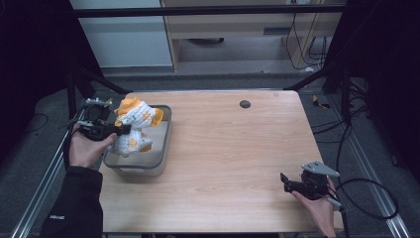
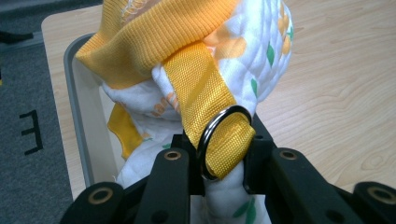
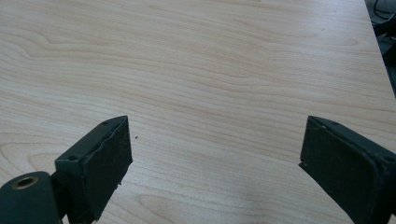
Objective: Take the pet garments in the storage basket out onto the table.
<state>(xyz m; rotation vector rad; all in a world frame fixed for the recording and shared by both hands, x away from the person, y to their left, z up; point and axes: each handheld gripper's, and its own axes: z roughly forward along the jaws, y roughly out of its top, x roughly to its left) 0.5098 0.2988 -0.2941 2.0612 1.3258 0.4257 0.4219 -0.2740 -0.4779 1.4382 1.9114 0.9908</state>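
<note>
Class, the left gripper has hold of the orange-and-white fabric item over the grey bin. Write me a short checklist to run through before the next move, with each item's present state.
1. Left gripper shut on the fabric item: ok, jaws closed on its white fabric, beside the orange strap and metal ring.
2. Item lifted fully clear of the grey bin: cannot tell, its lower end sits within the rim.
3. Right gripper open and free: ok.
4. Bare table for setting the item down: ok.
5. Strap snagged on the bin: cannot tell.
</note>
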